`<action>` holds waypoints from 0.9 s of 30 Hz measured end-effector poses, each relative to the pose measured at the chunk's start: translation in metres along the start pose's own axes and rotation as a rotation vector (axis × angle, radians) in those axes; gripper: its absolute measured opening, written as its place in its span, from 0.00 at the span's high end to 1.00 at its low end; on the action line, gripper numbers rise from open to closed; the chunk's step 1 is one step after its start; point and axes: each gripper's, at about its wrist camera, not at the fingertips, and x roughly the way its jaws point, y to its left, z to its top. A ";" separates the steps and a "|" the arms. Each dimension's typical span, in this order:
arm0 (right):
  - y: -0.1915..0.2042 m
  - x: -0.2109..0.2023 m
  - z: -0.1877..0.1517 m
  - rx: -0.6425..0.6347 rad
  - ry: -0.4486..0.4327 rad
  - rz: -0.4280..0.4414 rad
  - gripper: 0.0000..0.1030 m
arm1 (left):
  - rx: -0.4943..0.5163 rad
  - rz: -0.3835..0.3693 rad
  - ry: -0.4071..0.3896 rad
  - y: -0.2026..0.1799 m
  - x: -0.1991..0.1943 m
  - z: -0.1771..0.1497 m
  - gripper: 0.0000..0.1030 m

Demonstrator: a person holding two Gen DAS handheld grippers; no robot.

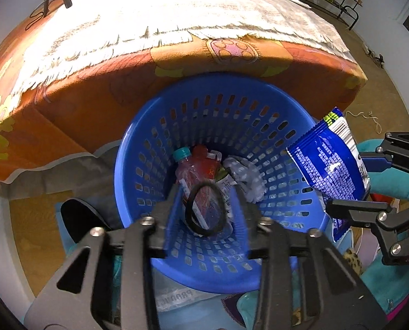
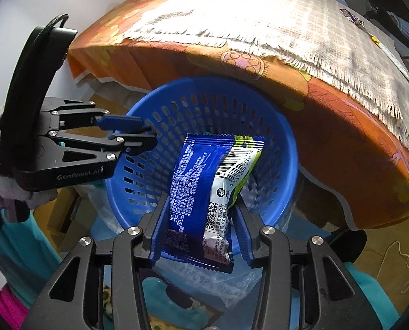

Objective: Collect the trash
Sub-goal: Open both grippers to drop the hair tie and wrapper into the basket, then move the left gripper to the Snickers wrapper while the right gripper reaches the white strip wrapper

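A blue perforated basket (image 1: 276,126) stands against the bed and shows in both views (image 2: 284,148). Inside lie a red bottle with a teal cap (image 1: 196,165) and crumpled plastic (image 1: 245,176). My left gripper (image 1: 206,209) is over the basket with a black hair tie (image 1: 189,211) between its fingers, jaws closed on it. My right gripper (image 2: 198,220) is shut on a blue snack wrapper (image 2: 193,181) above the basket's near rim; the wrapper also shows in the left wrist view (image 1: 328,159).
A bed with an orange patterned sheet (image 1: 121,88) and a fringed white blanket (image 2: 287,27) rises behind the basket. Teal cloth (image 2: 25,247), a clear plastic bag (image 2: 232,283) and other clutter lie on the floor around the basket.
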 end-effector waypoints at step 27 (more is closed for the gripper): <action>-0.008 0.000 0.001 0.031 0.018 -0.060 0.45 | -0.028 0.015 0.003 0.005 0.000 0.002 0.45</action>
